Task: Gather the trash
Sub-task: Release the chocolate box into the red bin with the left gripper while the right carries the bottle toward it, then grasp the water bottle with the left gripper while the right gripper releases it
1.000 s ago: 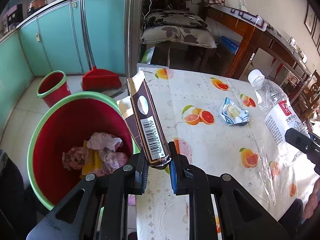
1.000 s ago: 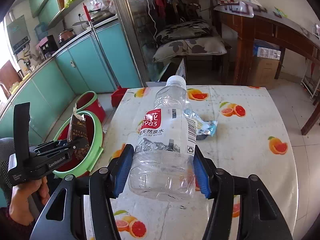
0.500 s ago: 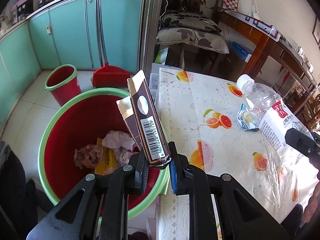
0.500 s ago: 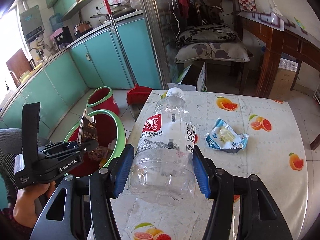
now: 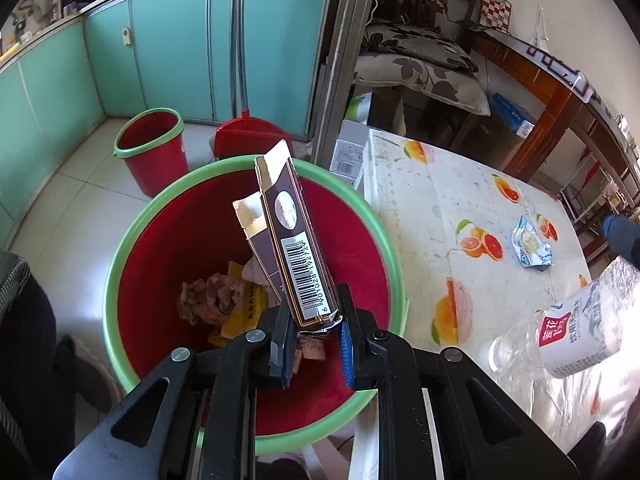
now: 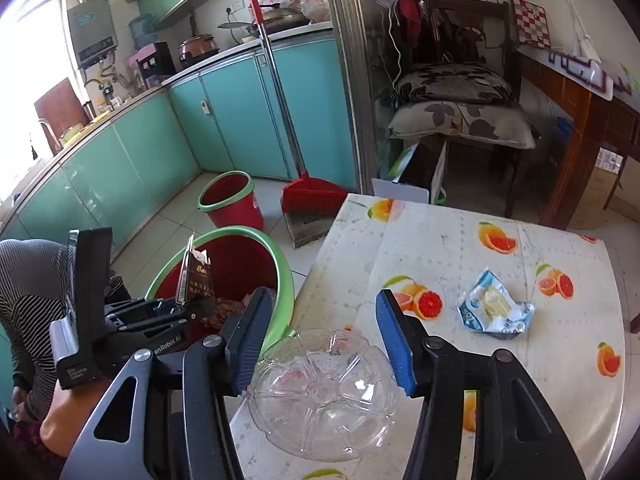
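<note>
My left gripper (image 5: 316,320) is shut on the bottom end of a brown cigarette box (image 5: 296,248), which stands upright above the big red bin with a green rim (image 5: 120,264). Crumpled paper lies in the bin. In the right wrist view the box (image 6: 198,276) hangs over the bin (image 6: 280,264). My right gripper (image 6: 323,296) is closing; a clear plastic bottle (image 6: 320,396) sits between the rear ends of its pads, tipped with its base toward the camera. The left wrist view shows the bottle (image 5: 576,332) slanting cap-down over the table (image 5: 420,200). A blue wrapper (image 6: 494,308) lies on the table.
A small red bucket (image 5: 150,148) and a red broom (image 5: 250,136) stand on the floor by the teal cabinets. A chair with cushions (image 6: 460,120) and a cardboard box (image 6: 416,176) stand beyond the table. The person's striped sleeve (image 6: 32,276) is at the left.
The left gripper carried the box from the table's edge to above the bin. The right gripper moved toward the bin, and its bottle tipped from upright to base toward the camera.
</note>
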`<state>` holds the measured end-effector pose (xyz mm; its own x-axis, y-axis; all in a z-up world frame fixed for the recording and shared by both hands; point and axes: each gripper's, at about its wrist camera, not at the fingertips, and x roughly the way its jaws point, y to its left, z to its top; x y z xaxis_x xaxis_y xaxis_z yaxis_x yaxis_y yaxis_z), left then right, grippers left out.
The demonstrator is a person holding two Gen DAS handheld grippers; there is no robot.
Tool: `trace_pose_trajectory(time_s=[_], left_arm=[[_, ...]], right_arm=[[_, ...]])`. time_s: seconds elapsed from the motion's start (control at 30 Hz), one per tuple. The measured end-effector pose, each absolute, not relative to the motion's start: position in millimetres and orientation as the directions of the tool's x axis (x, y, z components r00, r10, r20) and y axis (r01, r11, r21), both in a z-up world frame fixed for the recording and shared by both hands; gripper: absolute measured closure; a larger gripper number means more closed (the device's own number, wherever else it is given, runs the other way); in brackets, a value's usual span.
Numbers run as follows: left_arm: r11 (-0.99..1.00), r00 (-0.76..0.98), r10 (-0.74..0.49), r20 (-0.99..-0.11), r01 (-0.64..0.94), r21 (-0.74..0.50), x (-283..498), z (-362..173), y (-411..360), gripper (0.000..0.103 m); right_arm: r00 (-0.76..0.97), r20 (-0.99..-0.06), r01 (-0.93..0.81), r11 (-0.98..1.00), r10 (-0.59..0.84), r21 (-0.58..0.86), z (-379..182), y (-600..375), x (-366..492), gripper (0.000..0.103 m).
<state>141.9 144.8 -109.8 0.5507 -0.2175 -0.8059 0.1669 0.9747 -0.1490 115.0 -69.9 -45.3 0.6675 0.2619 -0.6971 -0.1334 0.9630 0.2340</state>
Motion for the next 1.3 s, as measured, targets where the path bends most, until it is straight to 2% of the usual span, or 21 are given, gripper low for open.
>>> trace_pose_trajectory(time_s=[0.03,0.23,0.33,0.43,0.53,0.6,0.63,0.67,0.8,0.83,0.9,0.93,0.97,1.07,1.3], left_arm=[[0.976,0.550,-0.212,-0.808,0.159,-0.148,143.1,-111.6,149.3,0.086],[0.983,0.532,-0.185,-0.827,0.119,-0.143,151.0,-124.7,167.4,0.086],[0.984,0.519,-0.175,-0.837,0.119,-0.132,151.9,-131.2,173.8,0.086],[0.984,0.515,-0.179,-0.838,0.110,-0.142,151.2,-137.7,179.0,0.086],[0.982,0.504,-0.189,-0.843,0.110,-0.154,153.5,-143.6,179.7,0.086],[0.980,0.500,-0.199,-0.843,0.109,-0.167,155.6,-144.5,179.7,0.086],[0.979,0.501,-0.202,-0.841,0.112,-0.169,156.1,-143.5,178.4,0.086],[0.979,0.502,-0.204,-0.840,0.116,-0.168,157.4,-142.2,177.1,0.086],[0.981,0.503,-0.190,-0.843,0.132,-0.142,159.9,-138.6,173.2,0.085],[0.982,0.498,-0.181,-0.848,0.138,-0.128,161.0,-138.5,170.7,0.079],[0.984,0.501,-0.160,-0.851,0.145,-0.100,160.3,-137.3,166.3,0.053],[0.984,0.513,-0.155,-0.844,0.151,-0.090,158.6,-135.5,163.8,0.028],[0.985,0.529,-0.148,-0.835,0.156,-0.076,156.0,-132.8,161.4,0.019],[0.980,0.542,-0.163,-0.825,0.189,-0.069,150.3,-126.0,150.9,0.019],[0.931,0.496,-0.311,-0.811,0.331,-0.154,122.6,-111.7,117.0,0.019]], right_arm=[[0.671,-0.691,-0.132,0.960,0.269,0.246,-42.5,-67.8,119.8,0.102],[0.684,-0.663,-0.183,0.951,0.306,0.250,-31.6,-43.1,143.5,0.102],[0.690,-0.664,-0.131,0.951,0.290,0.280,-38.1,-58.6,144.9,0.101],[0.570,-0.736,-0.062,0.913,0.365,0.404,-72.8,-84.7,145.6,0.094],[0.511,-0.759,0.000,0.883,0.404,0.470,-108.1,-91.7,128.6,0.085],[0.476,-0.772,0.024,0.871,0.422,0.490,-129.5,-88.5,121.4,0.073],[0.454,-0.777,0.040,0.861,0.437,0.507,-139.4,-85.6,119.9,0.063],[0.435,-0.774,0.057,0.844,0.460,0.533,-147.7,-82.8,119.7,0.059],[0.418,-0.789,0.063,0.852,0.451,0.520,-161.0,-70.5,123.5,0.055],[0.431,-0.790,0.055,0.861,0.436,0.505,-158.9,-70.4,123.3,0.055],[0.455,-0.792,0.053,0.875,0.408,0.482,-155.7,-72.3,120.7,0.055],[0.465,-0.793,0.058,0.880,0.393,0.470,-154.0,-77.5,120.1,0.054],[0.474,-0.795,0.065,0.886,0.378,0.460,-152.4,-82.7,117.0,0.053],[0.495,-0.811,0.100,0.907,0.311,0.409,-148.2,-109.5,115.9,0.051],[0.480,-0.866,0.135,0.964,0.139,0.229,-147.4,-196.2,141.2,0.050]])
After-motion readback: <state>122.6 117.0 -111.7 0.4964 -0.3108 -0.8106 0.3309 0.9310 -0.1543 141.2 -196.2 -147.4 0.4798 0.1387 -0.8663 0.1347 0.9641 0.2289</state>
